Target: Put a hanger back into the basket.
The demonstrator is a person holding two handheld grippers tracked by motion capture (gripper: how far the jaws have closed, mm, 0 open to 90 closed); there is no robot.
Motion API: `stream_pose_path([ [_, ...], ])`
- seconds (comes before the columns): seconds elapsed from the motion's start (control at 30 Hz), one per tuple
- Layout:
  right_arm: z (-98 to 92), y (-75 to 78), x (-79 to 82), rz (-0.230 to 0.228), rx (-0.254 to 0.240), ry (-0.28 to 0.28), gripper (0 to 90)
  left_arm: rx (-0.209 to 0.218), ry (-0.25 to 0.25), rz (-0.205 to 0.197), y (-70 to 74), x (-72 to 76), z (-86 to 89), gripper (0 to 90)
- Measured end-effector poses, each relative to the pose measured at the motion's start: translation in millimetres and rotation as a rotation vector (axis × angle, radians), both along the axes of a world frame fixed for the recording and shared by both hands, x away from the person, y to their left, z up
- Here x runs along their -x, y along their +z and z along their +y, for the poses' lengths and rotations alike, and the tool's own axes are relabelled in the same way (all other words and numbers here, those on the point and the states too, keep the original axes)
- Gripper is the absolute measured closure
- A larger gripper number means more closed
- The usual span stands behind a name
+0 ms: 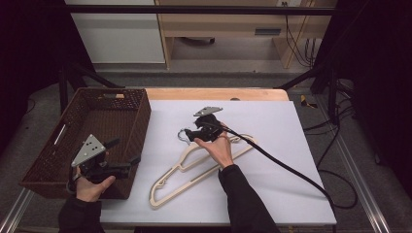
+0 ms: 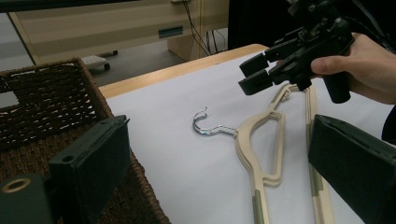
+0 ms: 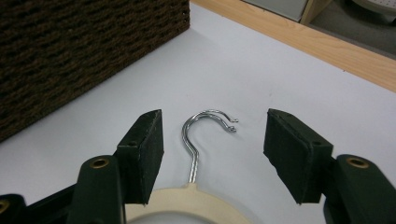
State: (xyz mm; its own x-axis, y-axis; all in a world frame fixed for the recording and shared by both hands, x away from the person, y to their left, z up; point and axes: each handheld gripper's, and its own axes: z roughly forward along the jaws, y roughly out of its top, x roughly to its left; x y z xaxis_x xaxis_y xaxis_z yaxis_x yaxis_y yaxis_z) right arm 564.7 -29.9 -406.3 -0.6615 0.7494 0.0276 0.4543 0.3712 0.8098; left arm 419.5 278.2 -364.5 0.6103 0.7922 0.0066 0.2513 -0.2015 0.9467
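A cream-coloured clothes hanger (image 1: 194, 167) lay flat on the white sheet that covered the table (image 1: 272, 126), its shoulders spreading toward the person and its neck pointing away toward a dark woven basket (image 1: 121, 104) at the table's left edge. It looked like two thin hangers stacked one on the other, each with a slim body, a cut-out bar below the shoulders and greyish ribbed strips along the arms. From the rounded neck rose a bright metal hook (image 3: 201, 135), twisted at its stem and curling over to a small tip, resting on the sheet. The right gripper (image 1: 190, 135) hovered low over that hook with its jaws parted, one dark pad on each side of the metal stem and neither pad touching it, so nothing was grasped. The left gripper (image 1: 124, 162) hung at the near corner of the basket, well apart from the hanger, its jaws spread wide and empty.
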Motion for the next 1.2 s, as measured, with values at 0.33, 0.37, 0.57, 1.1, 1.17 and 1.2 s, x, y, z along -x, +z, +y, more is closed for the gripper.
stream_pose_path([
  [0.33,9.7,-14.9,-15.1,0.020,0.028,0.000,43.2,0.004,0.000,-0.005,0.8,0.5,0.8,5.4],
  [0.37,10.8,-17.0,-16.8,0.024,0.033,0.001,44.0,0.005,0.000,-0.001,0.9,0.7,0.9,5.4],
  [0.57,17.4,-30.6,-22.5,0.062,0.052,0.013,51.3,0.004,-0.001,0.000,1.1,0.5,1.1,5.4],
  [1.1,26.6,-56.8,-27.8,0.210,0.080,0.014,74.8,0.005,0.000,0.002,1.1,0.4,1.7,5.6],
  [1.17,26.3,-58.0,-28.5,0.215,0.088,0.020,76.6,0.005,-0.002,0.001,1.2,0.6,1.2,5.6],
  [1.2,26.3,-58.0,-28.5,0.215,0.088,0.020,76.6,0.005,-0.002,0.001,1.2,0.6,1.2,5.6],
])
